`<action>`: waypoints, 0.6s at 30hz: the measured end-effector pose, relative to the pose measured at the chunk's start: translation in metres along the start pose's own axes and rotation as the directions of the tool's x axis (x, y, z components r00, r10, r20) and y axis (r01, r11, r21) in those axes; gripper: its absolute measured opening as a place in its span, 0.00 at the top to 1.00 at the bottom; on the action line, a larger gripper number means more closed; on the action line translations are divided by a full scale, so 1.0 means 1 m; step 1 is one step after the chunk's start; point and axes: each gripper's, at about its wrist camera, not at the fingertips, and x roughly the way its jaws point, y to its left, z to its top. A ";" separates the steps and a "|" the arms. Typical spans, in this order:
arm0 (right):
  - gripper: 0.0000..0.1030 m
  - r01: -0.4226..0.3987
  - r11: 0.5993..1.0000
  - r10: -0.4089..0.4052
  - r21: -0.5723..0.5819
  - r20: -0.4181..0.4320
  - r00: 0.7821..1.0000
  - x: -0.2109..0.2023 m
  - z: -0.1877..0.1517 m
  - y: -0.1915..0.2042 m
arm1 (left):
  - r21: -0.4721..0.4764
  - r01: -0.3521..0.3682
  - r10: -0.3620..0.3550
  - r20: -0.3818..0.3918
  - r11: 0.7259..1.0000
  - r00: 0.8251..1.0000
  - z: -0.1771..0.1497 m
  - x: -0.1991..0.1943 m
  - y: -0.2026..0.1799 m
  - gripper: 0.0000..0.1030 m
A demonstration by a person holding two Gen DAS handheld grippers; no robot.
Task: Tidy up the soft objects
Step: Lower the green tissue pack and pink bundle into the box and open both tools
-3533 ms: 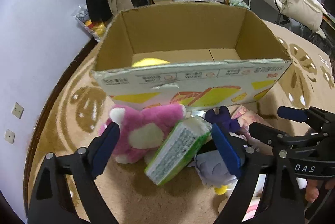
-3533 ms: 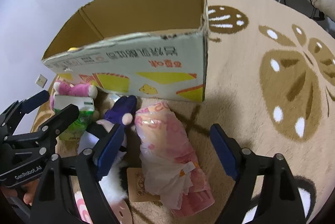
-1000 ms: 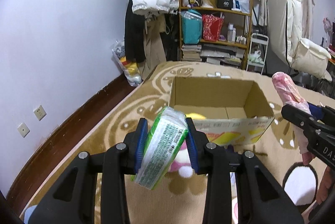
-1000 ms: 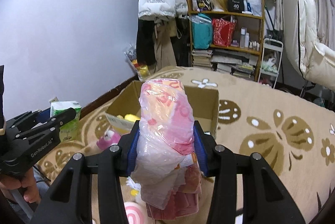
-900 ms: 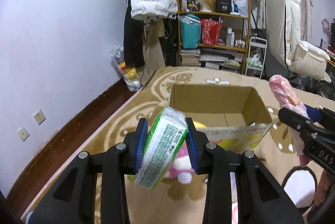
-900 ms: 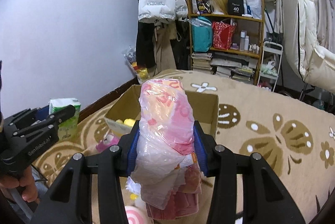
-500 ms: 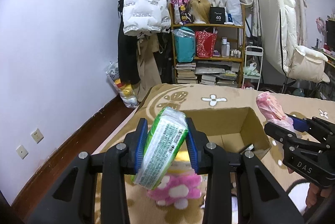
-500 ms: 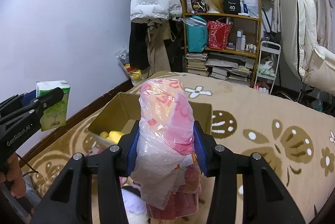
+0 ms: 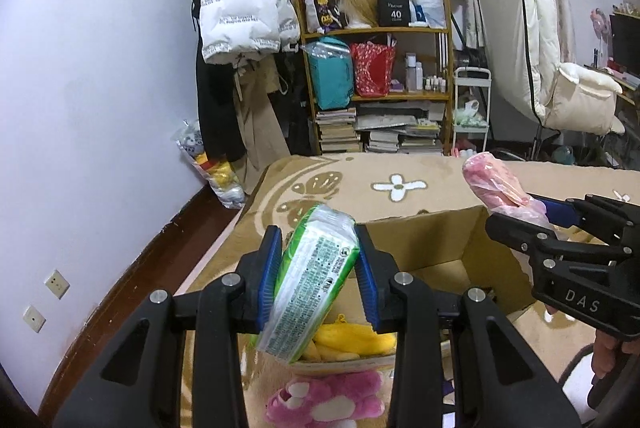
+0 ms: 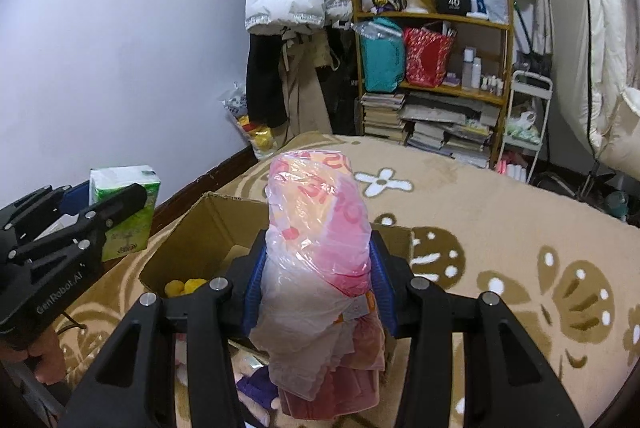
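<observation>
The left gripper (image 9: 318,278) is clamping a green tissue pack (image 9: 310,284) between its blue pads, and the pack is sitting tilted, its top leaning to the right. It is hanging above the near left part of the open cardboard box (image 9: 432,244). The right gripper (image 10: 316,288) is squeezing a pink plastic-wrapped bundle (image 10: 320,252), which is standing almost upright and sticking out above and below the jaws. This bundle is hanging over the near right edge of the box.

Inside the box a yellow plush toy (image 9: 352,342) is lying near the front wall, on the left side; the rest of the box floor that is showing looks bare, so room is remaining there. The box's far wall and right wall are standing upright, with the top open. In front of the box, on the beige patterned carpet (image 10: 500,228), a pink plush toy (image 9: 328,402) is lying close to the front wall, and a purple soft toy (image 10: 256,386) is lying below the right gripper.

The carpet to the right of the box is open. Behind the box the carpet is running toward a wooden shelf (image 9: 376,95) and a hanging white jacket (image 9: 244,15).
</observation>
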 end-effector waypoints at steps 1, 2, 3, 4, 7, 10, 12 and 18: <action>0.52 -0.002 1.000 0.002 -0.002 -0.008 1.000 0.004 -0.002 0.000 | 0.000 0.000 0.000 -0.006 1.000 1.000 -0.001 0.004 0.000 0.67; 0.52 -0.003 1.000 0.003 0.000 -0.016 1.000 0.008 -0.003 -0.001 | -0.002 0.005 -0.005 -0.015 1.000 1.000 -0.001 0.009 0.000 0.67; 0.52 -0.005 1.000 0.005 0.004 -0.026 1.000 0.012 -0.005 -0.001 | -0.007 0.013 -0.013 -0.025 1.000 1.000 -0.002 0.014 0.000 0.67; 0.52 -0.009 1.000 0.009 0.010 -0.033 0.999 0.016 -0.006 -0.002 | -0.011 0.018 -0.019 -0.032 1.000 0.999 -0.002 0.018 0.001 0.67; 0.52 -0.026 0.999 0.028 0.022 -0.063 0.998 0.027 -0.011 -0.005 | -0.010 0.025 -0.026 -0.053 1.000 0.998 -0.005 0.030 0.000 0.67; 0.52 -0.035 0.999 0.038 0.030 -0.081 0.996 0.035 -0.013 -0.006 | -0.014 0.047 -0.048 -0.088 0.999 0.995 -0.009 0.042 -0.001 0.66; 0.52 -0.037 0.999 0.040 0.031 -0.093 0.995 0.039 -0.014 -0.007 | -0.025 0.060 -0.062 -0.107 0.998 0.992 -0.014 0.049 -0.001 0.66; 0.51 -0.045 0.997 0.051 0.057 -0.119 0.992 0.046 -0.020 -0.014 | -0.053 0.090 -0.097 -0.167 0.995 0.981 -0.024 0.068 0.001 0.64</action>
